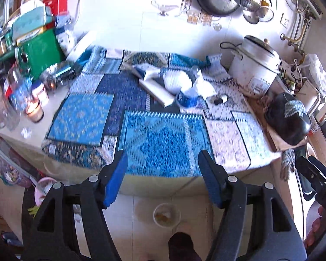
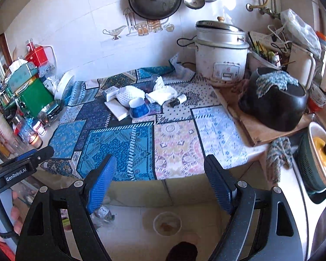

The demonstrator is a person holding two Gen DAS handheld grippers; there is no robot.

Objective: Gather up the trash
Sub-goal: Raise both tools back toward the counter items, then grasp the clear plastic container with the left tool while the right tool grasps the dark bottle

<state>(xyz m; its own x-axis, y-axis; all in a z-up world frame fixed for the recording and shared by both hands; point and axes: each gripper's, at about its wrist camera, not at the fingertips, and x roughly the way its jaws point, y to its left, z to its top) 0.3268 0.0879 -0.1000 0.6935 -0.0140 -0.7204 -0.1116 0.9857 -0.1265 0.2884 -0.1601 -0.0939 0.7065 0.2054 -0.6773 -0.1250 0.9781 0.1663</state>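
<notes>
A small heap of trash lies at the back of the patchwork cloth on the counter. It holds a tipped blue paper cup, crumpled white tissue, a white foam net and a flat white box. Two small bottles lie beside the tissue. My left gripper hangs open over the counter's front edge, holding nothing. My right gripper is also open and empty, well short of the heap.
A white rice cooker and an upturned black pot stand at the right. Boxes, jars and a lit candle crowd the left end. A round tub and crumpled plastic lie on the floor below.
</notes>
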